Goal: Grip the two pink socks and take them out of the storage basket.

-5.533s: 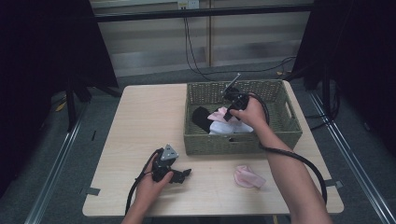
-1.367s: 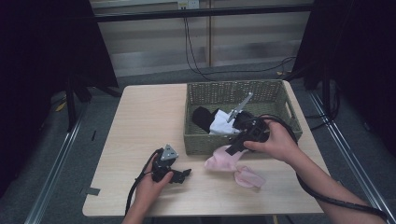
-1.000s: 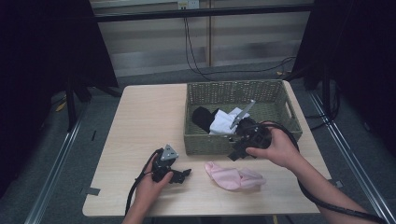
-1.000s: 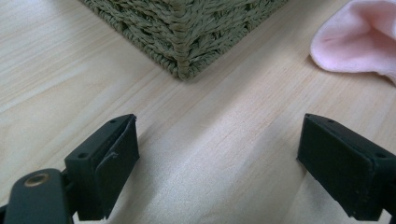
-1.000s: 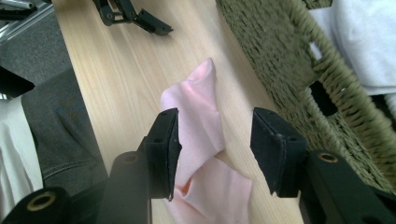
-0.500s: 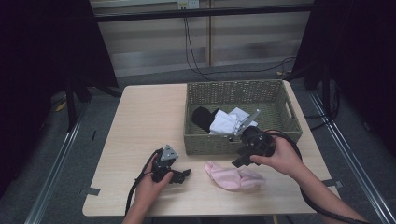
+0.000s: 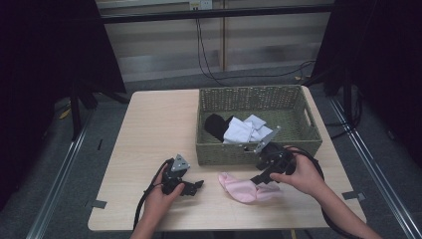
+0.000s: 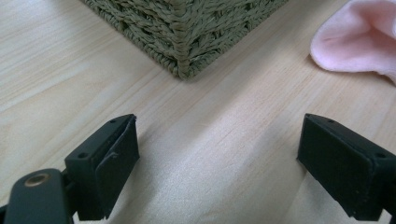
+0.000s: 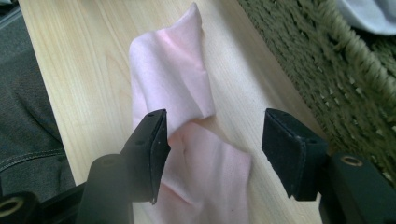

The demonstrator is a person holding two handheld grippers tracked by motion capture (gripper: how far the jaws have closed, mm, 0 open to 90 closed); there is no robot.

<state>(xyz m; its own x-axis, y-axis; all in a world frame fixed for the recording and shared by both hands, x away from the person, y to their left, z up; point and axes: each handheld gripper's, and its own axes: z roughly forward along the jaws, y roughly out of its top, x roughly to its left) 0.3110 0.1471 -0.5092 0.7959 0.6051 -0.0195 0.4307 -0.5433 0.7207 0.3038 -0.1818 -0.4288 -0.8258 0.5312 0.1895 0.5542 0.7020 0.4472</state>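
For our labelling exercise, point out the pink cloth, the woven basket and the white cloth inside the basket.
pink cloth (image 7: pixel 246 188), high view, middle of the cloth on the table.
woven basket (image 7: pixel 234 153), high view, near wall.
white cloth (image 7: pixel 245 130), high view, middle of the bundle in the basket.

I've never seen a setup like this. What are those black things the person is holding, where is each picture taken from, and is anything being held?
No robot here: a person holds a hand-operated claw in each hand. The high view looks down on a wooden table. The left claw rests open on it. The right claw hovers open over pink socks, gripping nothing. Behind them stands a woven basket holding white cloth and something black. The other two pictures come from cameras riding on the claws: each looks along its own two black jaws, one toward the basket's corner, one down at the socks.
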